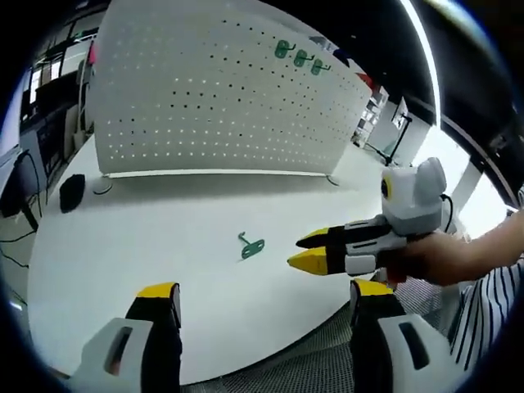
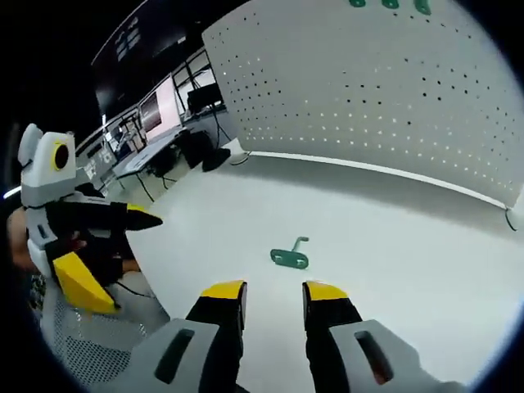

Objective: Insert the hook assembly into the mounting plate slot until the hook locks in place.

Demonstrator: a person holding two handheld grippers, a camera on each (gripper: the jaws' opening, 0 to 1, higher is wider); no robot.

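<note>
Right tool [image 2: 274,301] is hovering narrow and empty low in frame, just short of the green hook [image 2: 291,255] lying mid-frame on the tabletop [image 2: 393,246]. Left tool [image 1: 262,299] is gaping wide, empty. Pegboard [image 1: 221,90] is waiting upper frame; nothing grasped or inserted yet.

Bare white table [image 1: 164,246] lies open all around the green hook [image 1: 251,245]; the upright pegboard [image 1: 221,90] walls off the far side.
</note>
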